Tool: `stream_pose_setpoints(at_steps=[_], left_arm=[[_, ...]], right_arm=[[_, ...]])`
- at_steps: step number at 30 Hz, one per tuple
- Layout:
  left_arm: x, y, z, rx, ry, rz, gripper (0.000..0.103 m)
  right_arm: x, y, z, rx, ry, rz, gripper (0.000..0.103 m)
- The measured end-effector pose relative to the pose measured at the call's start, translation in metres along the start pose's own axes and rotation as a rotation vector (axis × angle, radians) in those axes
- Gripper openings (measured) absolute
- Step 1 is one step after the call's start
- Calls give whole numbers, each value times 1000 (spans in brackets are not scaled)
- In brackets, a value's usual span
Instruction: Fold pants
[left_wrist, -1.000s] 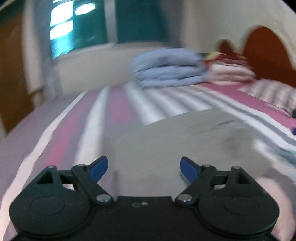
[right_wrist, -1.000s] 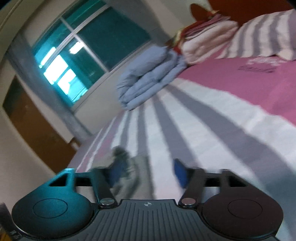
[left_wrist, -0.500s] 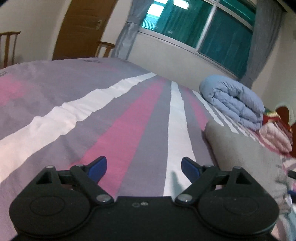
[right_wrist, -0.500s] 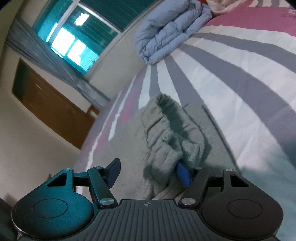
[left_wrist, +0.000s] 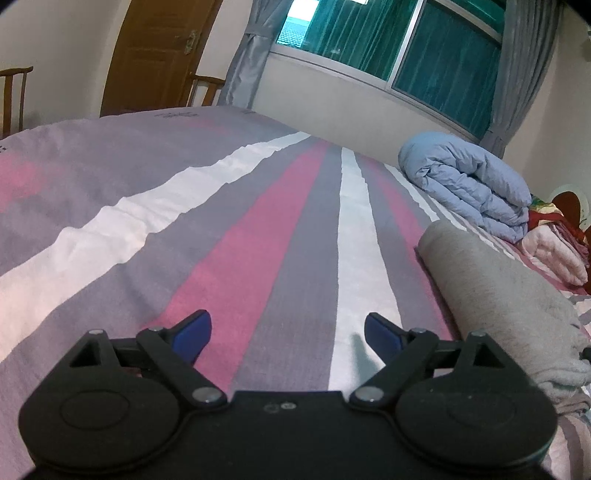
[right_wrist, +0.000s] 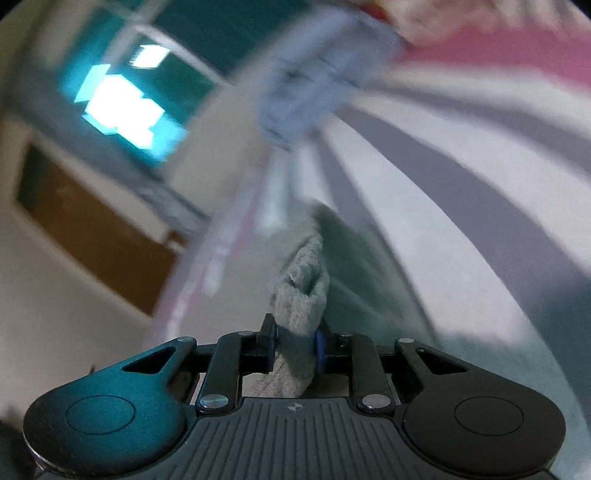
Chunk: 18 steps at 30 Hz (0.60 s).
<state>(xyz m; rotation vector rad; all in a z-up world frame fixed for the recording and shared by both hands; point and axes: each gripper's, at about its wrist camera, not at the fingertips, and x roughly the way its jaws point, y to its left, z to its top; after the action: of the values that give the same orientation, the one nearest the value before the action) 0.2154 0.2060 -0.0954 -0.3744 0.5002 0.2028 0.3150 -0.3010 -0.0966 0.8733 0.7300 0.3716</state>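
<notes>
The grey pants (left_wrist: 495, 291) lie folded on the striped bed at the right of the left wrist view. My left gripper (left_wrist: 287, 334) is open and empty, low over the bedsheet to the left of the pants, not touching them. In the blurred right wrist view my right gripper (right_wrist: 295, 341) is shut on a bunched fold of the grey pants (right_wrist: 301, 291), which rises between its blue pads; the rest of the cloth trails away beyond it.
The bed (left_wrist: 229, 236) has pink, grey and white stripes. A folded light-blue quilt (left_wrist: 469, 184) and pink bedding (left_wrist: 554, 251) lie at the far right. A window, curtains, a wooden door and chairs stand beyond the bed.
My right gripper has closed on a fold of the pants and is moving fast. My left gripper has stayed open, with nearly the same view over the sheet.
</notes>
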Motion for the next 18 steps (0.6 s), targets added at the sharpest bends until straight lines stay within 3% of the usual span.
stream_pose_setpoints(at_steps=[3, 5, 7, 8, 13, 18], left_arm=[[-2, 2, -1, -11, 2, -4, 83], [-3, 2, -1, -9, 3, -2, 83], [-3, 1, -1, -1, 2, 3, 83], [-3, 0, -1, 1, 2, 6, 83], [-2, -1, -1, 5, 7, 16, 84], [0, -3, 0, 11, 13, 20, 86]], right_arm=[[-14, -4, -1, 57, -47, 20, 26], [-28, -1, -3, 47, -75, 65, 43], [-37, 0, -6, 27, -88, 44, 59], [-38, -3, -6, 34, -73, 46, 62], [-6, -7, -3, 60, 5, 8, 62], [15, 3, 2, 25, 19, -16, 62]])
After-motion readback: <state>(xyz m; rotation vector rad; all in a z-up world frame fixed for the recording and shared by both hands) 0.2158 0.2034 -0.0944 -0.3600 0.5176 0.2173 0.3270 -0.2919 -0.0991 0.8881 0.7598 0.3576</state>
